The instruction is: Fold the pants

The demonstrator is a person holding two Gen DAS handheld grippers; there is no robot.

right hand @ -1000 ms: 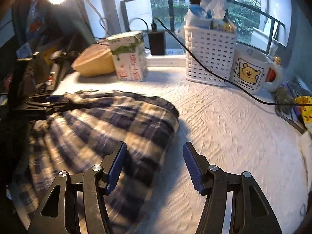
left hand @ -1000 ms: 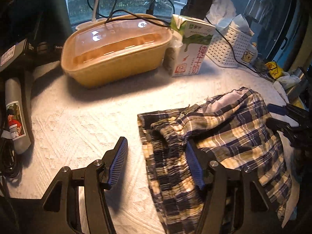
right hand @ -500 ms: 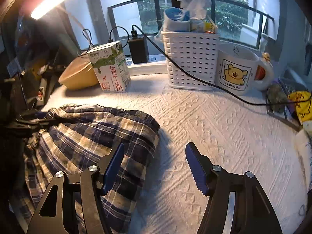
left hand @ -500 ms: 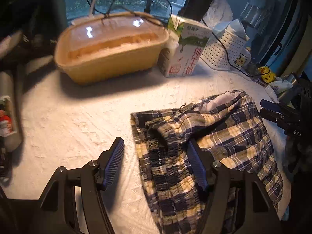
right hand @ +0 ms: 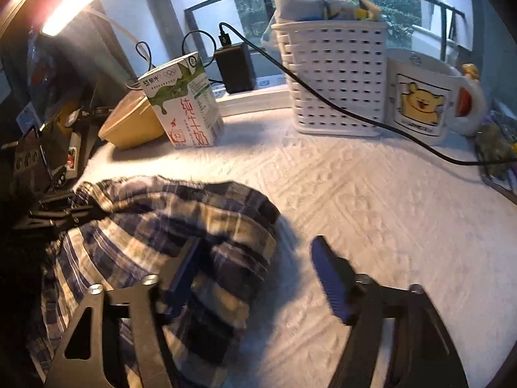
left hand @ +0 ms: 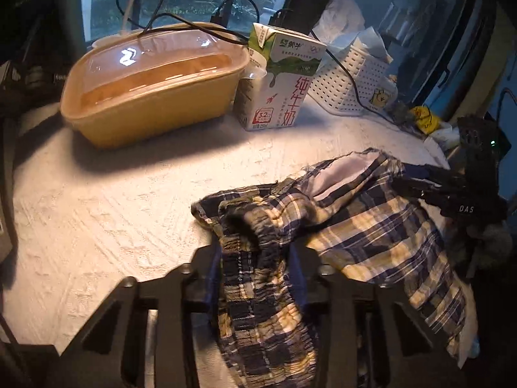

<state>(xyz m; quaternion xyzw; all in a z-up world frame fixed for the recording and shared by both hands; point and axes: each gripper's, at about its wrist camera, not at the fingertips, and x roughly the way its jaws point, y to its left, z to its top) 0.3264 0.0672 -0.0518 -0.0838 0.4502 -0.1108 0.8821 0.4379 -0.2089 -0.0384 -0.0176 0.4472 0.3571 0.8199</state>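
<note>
The plaid pants (left hand: 371, 236) lie bunched on the white textured table cover (left hand: 97, 213), waistband toward the left wrist camera. My left gripper (left hand: 255, 274) is shut on the gathered waistband edge. In the right wrist view the pants (right hand: 168, 226) fill the lower left, blurred. My right gripper (right hand: 255, 271) is open, its left finger over the cloth's edge and its right finger above bare table. The right gripper also shows at the far side of the pants in the left wrist view (left hand: 452, 190).
A tan lidded container (left hand: 152, 80), a milk carton (left hand: 281, 80) and a white perforated basket (right hand: 336, 77) stand along the window side. A bear mug (right hand: 426, 97) and a black cable (right hand: 355, 113) lie at right. Dark clutter lines the left edge.
My left gripper has closed from open onto the waistband. My right gripper stays open and has moved in closer to the pants' edge.
</note>
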